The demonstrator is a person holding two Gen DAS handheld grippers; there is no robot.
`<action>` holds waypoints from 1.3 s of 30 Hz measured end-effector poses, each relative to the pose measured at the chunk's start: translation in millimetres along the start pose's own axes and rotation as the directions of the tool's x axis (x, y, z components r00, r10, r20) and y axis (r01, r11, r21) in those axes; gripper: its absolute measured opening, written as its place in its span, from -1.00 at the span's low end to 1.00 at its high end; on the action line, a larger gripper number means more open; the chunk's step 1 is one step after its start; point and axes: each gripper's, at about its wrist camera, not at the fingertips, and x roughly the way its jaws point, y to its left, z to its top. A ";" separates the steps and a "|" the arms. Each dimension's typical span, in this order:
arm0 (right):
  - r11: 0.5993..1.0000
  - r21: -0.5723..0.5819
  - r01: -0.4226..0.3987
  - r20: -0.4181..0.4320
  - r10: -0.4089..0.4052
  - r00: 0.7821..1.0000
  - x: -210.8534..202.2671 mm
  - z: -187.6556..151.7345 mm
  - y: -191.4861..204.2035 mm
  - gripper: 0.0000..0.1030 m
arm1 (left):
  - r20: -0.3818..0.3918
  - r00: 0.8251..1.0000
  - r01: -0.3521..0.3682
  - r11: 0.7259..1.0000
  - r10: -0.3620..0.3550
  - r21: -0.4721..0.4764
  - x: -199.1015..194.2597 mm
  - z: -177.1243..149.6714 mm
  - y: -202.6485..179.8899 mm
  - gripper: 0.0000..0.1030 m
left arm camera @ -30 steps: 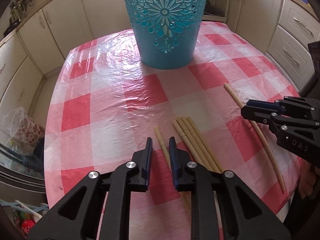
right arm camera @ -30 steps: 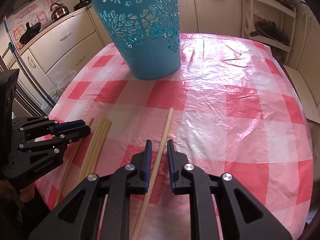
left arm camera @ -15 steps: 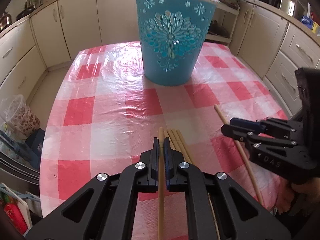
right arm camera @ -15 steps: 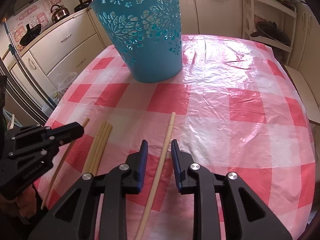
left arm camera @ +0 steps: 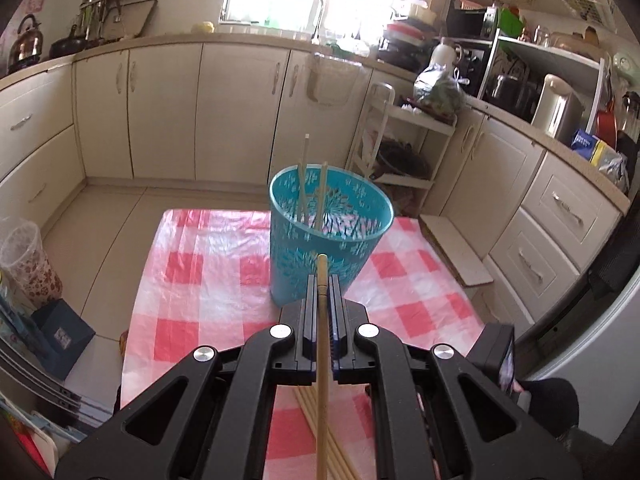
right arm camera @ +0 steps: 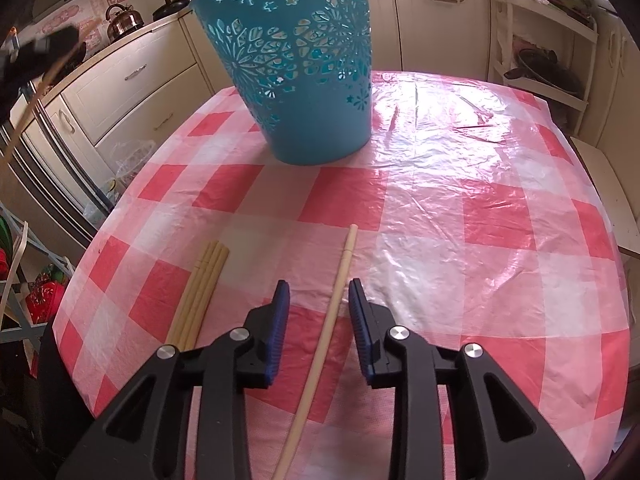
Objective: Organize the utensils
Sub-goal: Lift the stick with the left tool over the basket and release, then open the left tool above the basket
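left gripper clamps chopstick before blue basket | right gripper jaws just widened, parted around loose chopstick | checkered tablecloth bare right of basket

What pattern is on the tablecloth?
Red and white checks on the tablecloth; clearest in the right wrist view.

Turquoise floral-cutout basket — red-and-white checked tablecloth.

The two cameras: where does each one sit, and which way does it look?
Left wrist: sits on the left gripper, raised above the table, looking down at the blue basket; its jaws clamp one chopstick.
Right wrist: sits on the right gripper, low over the table, facing the basket; its jaws have just been opening around a lying chopstick.
Shared: basket, table, the chopstick bundle.
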 end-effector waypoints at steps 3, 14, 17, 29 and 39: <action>1.000 0.003 -0.005 0.000 0.005 1.000 0.4 0.0 -1.2 -0.40 | 0.065 0.998 0.002 1.000 -0.002 -0.008 -4.7 24.6 -5.7 -0.91; 0.999 0.016 -0.032 0.003 0.032 0.999 -0.4 -0.6 -3.2 -0.34 | 0.292 0.956 -0.013 0.998 0.033 -0.069 4.8 111.7 -19.5 -0.91; 0.999 0.028 -0.047 0.004 0.047 0.999 -1.2 -0.9 -5.5 -0.33 | 0.346 0.937 -0.023 0.995 0.055 -0.094 20.7 132.7 -19.5 -0.91; 0.996 0.035 -0.078 0.002 0.077 0.997 -1.8 -0.6 -7.1 -0.25 | 0.377 0.918 -0.065 0.986 0.120 -0.155 96.9 153.5 -6.1 -0.91; 0.996 0.032 -0.082 0.001 0.082 0.997 -0.9 -0.3 -6.4 -0.20 | 0.361 0.920 -0.087 0.977 0.154 -0.194 122.6 139.7 8.1 -0.91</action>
